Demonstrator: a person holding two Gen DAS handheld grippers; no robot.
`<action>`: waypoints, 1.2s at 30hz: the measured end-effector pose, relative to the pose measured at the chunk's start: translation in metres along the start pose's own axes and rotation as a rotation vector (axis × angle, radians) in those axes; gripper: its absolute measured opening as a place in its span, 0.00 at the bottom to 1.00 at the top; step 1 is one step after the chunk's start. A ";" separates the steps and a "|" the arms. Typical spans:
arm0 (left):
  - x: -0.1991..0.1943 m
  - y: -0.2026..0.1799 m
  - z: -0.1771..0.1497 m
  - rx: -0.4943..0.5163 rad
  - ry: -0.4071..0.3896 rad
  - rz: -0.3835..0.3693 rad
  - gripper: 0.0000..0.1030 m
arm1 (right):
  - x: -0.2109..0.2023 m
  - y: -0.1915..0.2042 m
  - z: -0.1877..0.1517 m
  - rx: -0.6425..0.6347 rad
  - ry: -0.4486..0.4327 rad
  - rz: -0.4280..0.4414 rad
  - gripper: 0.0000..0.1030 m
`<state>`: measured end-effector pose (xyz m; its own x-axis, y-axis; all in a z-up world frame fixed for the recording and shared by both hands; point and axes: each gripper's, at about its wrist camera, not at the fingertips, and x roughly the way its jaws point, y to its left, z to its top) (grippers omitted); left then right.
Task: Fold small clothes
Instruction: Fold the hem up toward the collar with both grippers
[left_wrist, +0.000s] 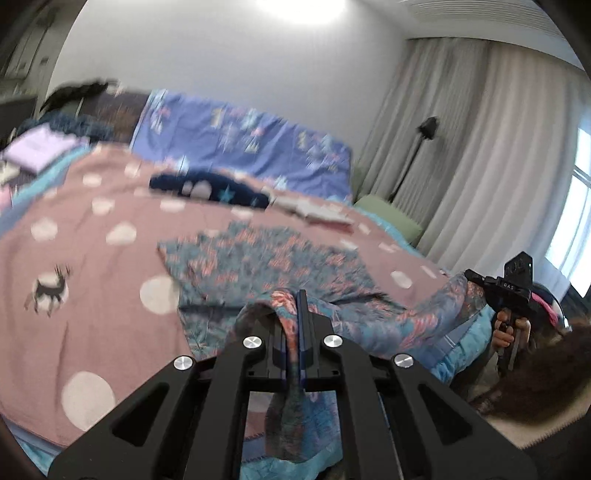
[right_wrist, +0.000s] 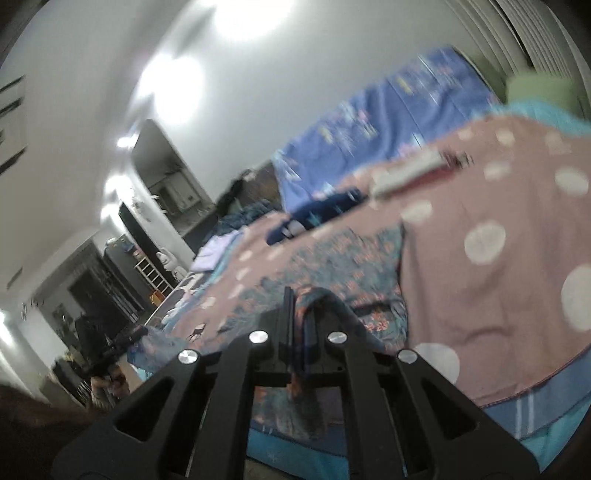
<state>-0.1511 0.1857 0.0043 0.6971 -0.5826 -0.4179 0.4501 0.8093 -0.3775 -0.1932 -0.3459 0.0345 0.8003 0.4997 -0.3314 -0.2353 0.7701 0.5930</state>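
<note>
A small blue garment with a pink floral print (left_wrist: 266, 258) lies spread on the pink dotted bedspread (left_wrist: 92, 229). My left gripper (left_wrist: 297, 302) is shut on the garment's near edge, and cloth bunches over and hangs below its jaws. My right gripper (right_wrist: 295, 302) is shut on another part of the same garment (right_wrist: 343, 254), lifting its hem off the bed. In the left wrist view the right gripper (left_wrist: 517, 291) shows at the far right with a hand under it, the garment's edge stretched toward it.
A dark blue garment (left_wrist: 207, 188) and a flat folded pile (left_wrist: 314, 212) lie farther back on the bed. A purple patterned pillow (left_wrist: 240, 136) leans at the headboard. A lilac folded piece (left_wrist: 37, 147) is at left. Curtains (left_wrist: 480, 147) and a green stool (left_wrist: 388, 218) stand to the right.
</note>
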 end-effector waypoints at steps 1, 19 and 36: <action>0.011 0.006 0.003 -0.011 0.013 0.010 0.04 | 0.011 -0.005 0.002 0.016 0.007 -0.005 0.04; 0.214 0.137 0.053 -0.270 0.212 0.139 0.04 | 0.237 -0.124 0.060 0.185 0.244 -0.181 0.07; 0.183 0.121 0.044 -0.305 0.241 0.019 0.02 | 0.199 -0.096 0.055 0.113 0.295 -0.111 0.05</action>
<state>0.0561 0.1801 -0.0814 0.5361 -0.5978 -0.5960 0.2260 0.7819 -0.5810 0.0189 -0.3422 -0.0479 0.6196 0.5209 -0.5872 -0.0796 0.7859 0.6132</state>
